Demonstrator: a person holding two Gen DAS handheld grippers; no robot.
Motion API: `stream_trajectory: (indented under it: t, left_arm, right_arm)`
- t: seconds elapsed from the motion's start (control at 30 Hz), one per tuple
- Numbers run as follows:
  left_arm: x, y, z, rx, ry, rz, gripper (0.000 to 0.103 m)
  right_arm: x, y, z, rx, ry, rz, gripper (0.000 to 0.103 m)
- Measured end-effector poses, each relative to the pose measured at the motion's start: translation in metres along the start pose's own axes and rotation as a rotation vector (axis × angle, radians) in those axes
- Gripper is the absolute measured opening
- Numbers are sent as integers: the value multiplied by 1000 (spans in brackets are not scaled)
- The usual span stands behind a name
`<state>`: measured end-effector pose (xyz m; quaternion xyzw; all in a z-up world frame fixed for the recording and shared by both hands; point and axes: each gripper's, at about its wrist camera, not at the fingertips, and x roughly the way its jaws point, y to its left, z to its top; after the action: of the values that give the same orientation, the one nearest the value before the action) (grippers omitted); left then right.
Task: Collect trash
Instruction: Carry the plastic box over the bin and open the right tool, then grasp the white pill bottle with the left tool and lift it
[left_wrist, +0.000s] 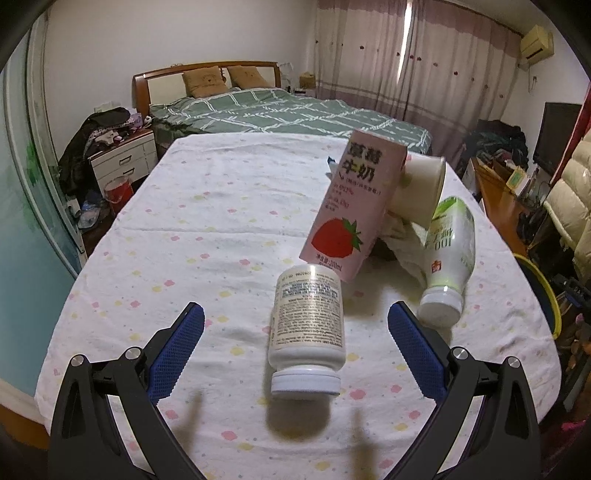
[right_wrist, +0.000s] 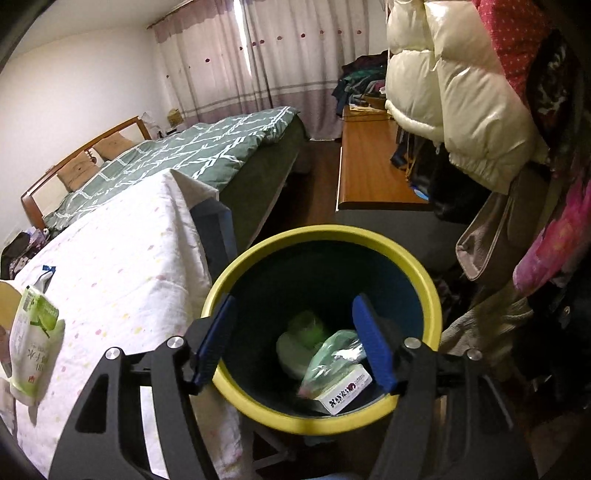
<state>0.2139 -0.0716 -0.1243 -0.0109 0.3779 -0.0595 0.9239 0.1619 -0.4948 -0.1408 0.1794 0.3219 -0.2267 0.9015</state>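
Note:
In the left wrist view a white pill bottle (left_wrist: 307, 332) lies on the tablecloth (left_wrist: 207, 229), cap toward me. My left gripper (left_wrist: 295, 314) is open and empty, one blue finger on each side of it, apart from it. Behind lie a pink strawberry milk carton (left_wrist: 349, 210), a white paper cup (left_wrist: 421, 188), a crumpled tissue (left_wrist: 402, 240) and a green-and-white bottle (left_wrist: 448, 251). In the right wrist view my right gripper (right_wrist: 291, 306) is open and empty above a yellow-rimmed bin (right_wrist: 332, 232) beside the table. The bin holds a green bag (right_wrist: 328, 354) and a white box (right_wrist: 343, 391).
A bed with a green quilt (left_wrist: 280, 110) stands behind the table. A white nightstand (left_wrist: 122, 158) and a red bucket (left_wrist: 118, 192) are at left. A wooden desk (right_wrist: 369, 162) and hanging jackets (right_wrist: 454, 85) crowd the right side by the bin.

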Motion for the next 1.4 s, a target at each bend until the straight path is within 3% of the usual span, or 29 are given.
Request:
stream_trajectory:
  t: [0.2, 0.83, 1.1, 1.4]
  left_arm:
    - [19, -3, 3, 37, 37, 16, 97]
    - [56, -6, 17, 82, 149, -44, 49]
    - [35, -15, 16, 100, 115, -88, 48]
    - [-14, -58, 26, 183, 18, -204, 47]
  right_arm:
    - [4, 3, -4, -8, 26, 9, 63]
    - [10, 4, -8, -18, 56, 20, 63]
    - [10, 4, -9, -13, 61, 35, 63]
    - [4, 0, -11, 5, 53, 55, 63]
